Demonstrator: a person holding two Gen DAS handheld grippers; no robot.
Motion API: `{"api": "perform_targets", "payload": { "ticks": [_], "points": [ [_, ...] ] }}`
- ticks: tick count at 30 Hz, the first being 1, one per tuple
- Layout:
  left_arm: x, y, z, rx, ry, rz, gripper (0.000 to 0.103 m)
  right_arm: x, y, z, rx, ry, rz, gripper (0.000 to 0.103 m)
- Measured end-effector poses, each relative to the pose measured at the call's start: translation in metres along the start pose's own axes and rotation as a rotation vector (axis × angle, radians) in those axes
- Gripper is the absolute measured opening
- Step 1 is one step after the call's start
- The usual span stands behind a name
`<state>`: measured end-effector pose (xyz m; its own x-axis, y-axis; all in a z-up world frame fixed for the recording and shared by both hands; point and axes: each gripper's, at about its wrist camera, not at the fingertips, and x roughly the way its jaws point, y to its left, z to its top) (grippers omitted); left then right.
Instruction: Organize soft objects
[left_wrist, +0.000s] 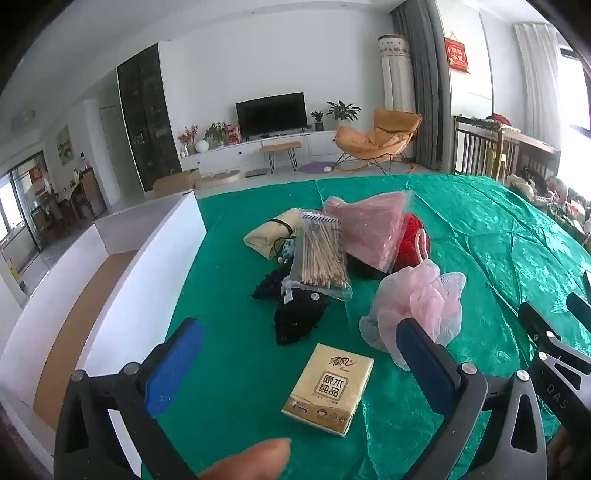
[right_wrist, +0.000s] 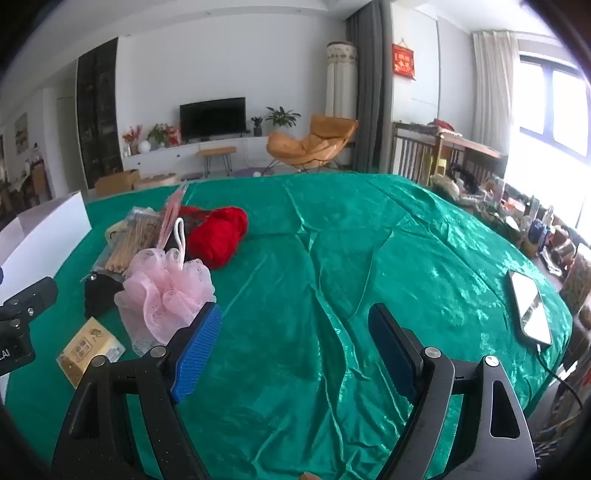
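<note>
I see left gripper (left_wrist: 295, 360) hovering over green cloth (left_wrist: 480, 236), jaws wide apart, nothing between pads; tissue pack (left_wrist: 328, 387) lies flat below gap

Pink bath pouf (left_wrist: 417, 306) at 1 o'clock from tissue pack, just beside right pad

Pile at 12 o'clock: bag of sticks (left_wrist: 319, 258), pink bagged item (left_wrist: 369, 229), red yarn (left_wrist: 413, 236), black fabric (left_wrist: 299, 317), cream pouch (left_wrist: 273, 232)

White box (left_wrist: 147, 266) at 9 o'clock

My right gripper (right_wrist: 295, 349) also spread, empty, over bare cloth; phone (right_wrist: 530, 306) at 3 o'clock

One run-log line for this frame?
left gripper: open, empty | right gripper: open, empty | pink bath puff, tissue pack: on green cloth
</note>
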<state>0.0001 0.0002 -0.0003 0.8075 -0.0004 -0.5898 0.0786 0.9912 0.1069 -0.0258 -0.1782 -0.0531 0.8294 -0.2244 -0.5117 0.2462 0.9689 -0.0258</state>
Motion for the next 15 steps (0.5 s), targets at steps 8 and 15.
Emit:
{"api": "perform_targets", "payload": {
  "ticks": [8, 15],
  "points": [
    [-0.004, -0.002, -0.002, 0.012, -0.005, 0.009, 0.103, -0.002, -0.002, 0.003, -0.005, 0.000, 0.007, 0.084],
    [-0.005, 0.008, -0.007, -0.005, 0.016, 0.013, 0.103, -0.007, 0.005, 0.000, -0.035, -0.029, 0.012, 0.084]
  ]
}}
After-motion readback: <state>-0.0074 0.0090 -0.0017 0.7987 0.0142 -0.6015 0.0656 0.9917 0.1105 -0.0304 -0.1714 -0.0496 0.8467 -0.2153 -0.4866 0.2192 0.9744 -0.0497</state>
